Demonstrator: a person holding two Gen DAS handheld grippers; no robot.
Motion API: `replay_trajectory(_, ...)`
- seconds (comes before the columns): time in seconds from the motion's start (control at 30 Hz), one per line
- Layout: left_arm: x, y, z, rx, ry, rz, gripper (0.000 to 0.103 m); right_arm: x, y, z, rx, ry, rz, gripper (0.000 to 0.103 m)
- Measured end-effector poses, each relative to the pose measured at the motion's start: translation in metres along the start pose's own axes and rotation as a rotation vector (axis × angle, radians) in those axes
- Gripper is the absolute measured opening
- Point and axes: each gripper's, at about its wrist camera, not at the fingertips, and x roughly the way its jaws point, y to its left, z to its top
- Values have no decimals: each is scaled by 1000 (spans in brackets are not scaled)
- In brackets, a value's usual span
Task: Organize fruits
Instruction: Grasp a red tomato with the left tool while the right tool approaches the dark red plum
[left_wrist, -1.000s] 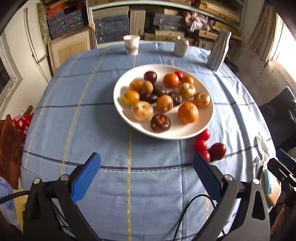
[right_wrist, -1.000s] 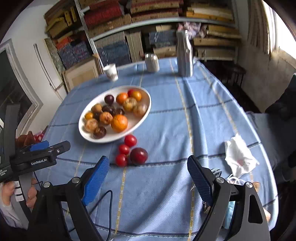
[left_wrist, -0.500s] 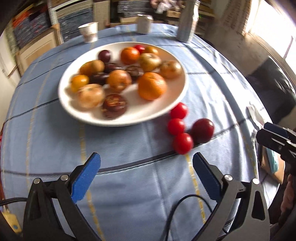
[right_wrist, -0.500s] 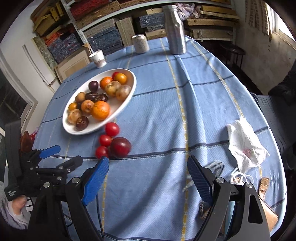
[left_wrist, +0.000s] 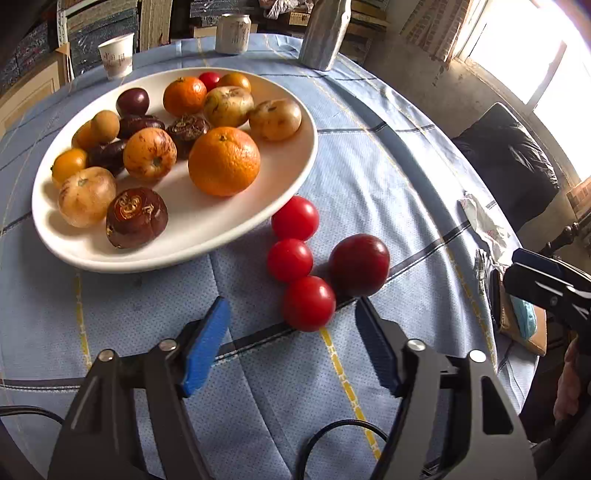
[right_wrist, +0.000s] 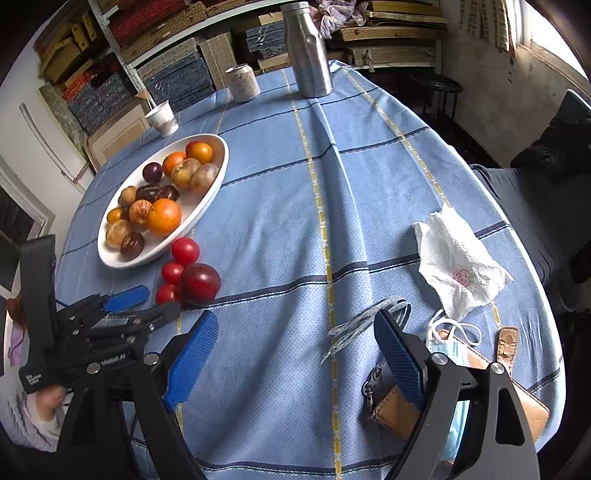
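A white plate holds several fruits, among them a large orange. Beside it on the blue tablecloth lie three red tomatoes and a dark red plum. My left gripper hovers low over the cloth with its jaws closing. The nearest tomato sits just ahead of its blue pads, untouched. In the right wrist view the left gripper points at the tomato cluster. My right gripper stands open over bare cloth, with nothing between its fingers.
At the table's far edge stand a paper cup, a can and a metal bottle. A crumpled tissue, a face mask, keys and a brown wallet lie near the right gripper. Shelves of boxes fill the back.
The left gripper has dropped and moved in on the loose tomatoes, and its jaws have narrowed. The right gripper has sunk a little toward the cloth, still wide.
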Motion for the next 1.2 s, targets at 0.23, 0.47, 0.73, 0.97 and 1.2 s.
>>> replay_trajectory(0.23,4,-1,2,21,1,-1,46,1,0,0,4,7,-5,87)
replay_trajectory(0.47,4,-5,1,33,10,-16,37,3,5,2,-15,9,3,87)
replay_trajectory(0.73,4,-8,0,39,9,-28,30,2,5,1,-18,5,3,87)
replay_trajectory(0.97,-17,-1,-1,42,-31,0,29,2,15,3,-45,-6,34,87)
replay_trajectory(1.2,-58,33,-22,-34,-72,102,29,35,55,13,-179,31,106,87)
